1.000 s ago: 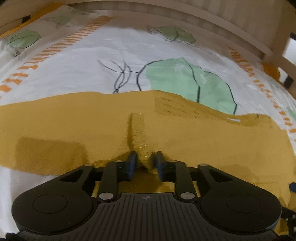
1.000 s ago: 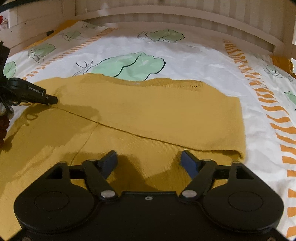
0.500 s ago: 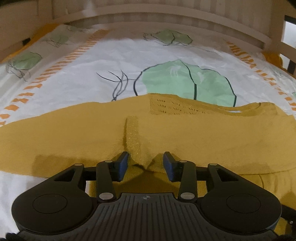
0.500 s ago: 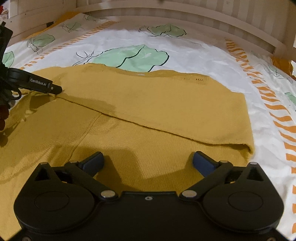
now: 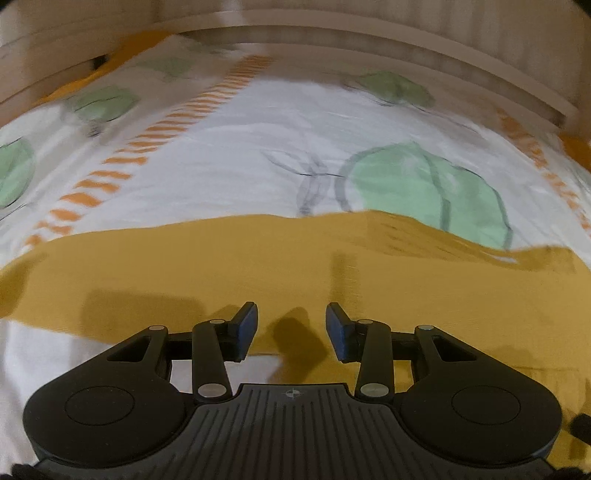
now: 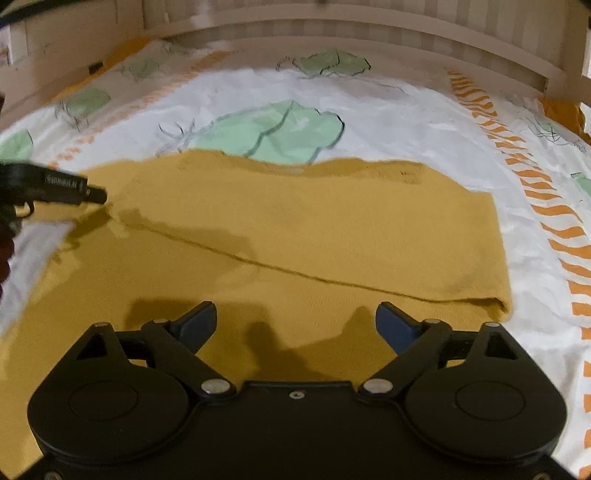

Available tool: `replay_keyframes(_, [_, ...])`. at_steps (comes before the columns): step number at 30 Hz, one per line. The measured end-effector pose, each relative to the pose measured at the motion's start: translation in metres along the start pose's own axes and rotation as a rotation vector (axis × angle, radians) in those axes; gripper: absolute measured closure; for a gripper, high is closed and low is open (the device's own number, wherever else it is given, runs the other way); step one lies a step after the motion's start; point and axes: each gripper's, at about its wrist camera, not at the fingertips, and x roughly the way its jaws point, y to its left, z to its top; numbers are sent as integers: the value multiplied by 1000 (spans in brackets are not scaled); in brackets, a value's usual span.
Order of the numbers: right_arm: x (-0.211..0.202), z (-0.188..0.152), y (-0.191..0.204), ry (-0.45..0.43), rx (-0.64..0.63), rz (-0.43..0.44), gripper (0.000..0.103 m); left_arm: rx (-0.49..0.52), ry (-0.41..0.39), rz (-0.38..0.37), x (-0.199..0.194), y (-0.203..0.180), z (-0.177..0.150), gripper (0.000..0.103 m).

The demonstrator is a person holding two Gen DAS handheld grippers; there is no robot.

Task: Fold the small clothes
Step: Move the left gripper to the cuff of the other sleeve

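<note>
A mustard-yellow knit garment [image 6: 332,229] lies flat on the bed, its far half folded over the near half along a slanting edge. In the left wrist view the same garment [image 5: 184,266] runs as a wide band across the sheet. My left gripper [image 5: 290,317] hovers open over the garment's near left edge, with nothing between its blue pads. It also shows in the right wrist view as the left gripper [image 6: 98,195], its tip above the garment's left side. My right gripper [image 6: 295,314] stands wide over the near layer, its jaws closing on nothing.
The bedsheet [image 6: 406,122] is white with green leaf prints and orange dashed stripes. A pale wooden slatted rail [image 6: 332,33] curves round the far side and both ends. Bare sheet shows left of the garment [image 5: 44,354].
My left gripper has let go of the pinched ridge of fabric, opened and lifted back. The right gripper opened wider, then narrowed a little, and drew back slightly.
</note>
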Motion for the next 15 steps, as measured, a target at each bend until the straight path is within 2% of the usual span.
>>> replay_keyframes(3, [-10,7,11,-25,10,33,10,-74,4,34,-4,37,4,63])
replay_keyframes(8, [-23,11,34,-75,-39,59,10,-172,17,158,-10,107,5,63])
replay_keyframes(12, [-27,14,53,-98,-68,91,10,-316,14,194,-22,167,6,63])
replay_keyframes(15, [-29,14,63,-105,-79,113,10,-454,0,177,-33,209,0,63])
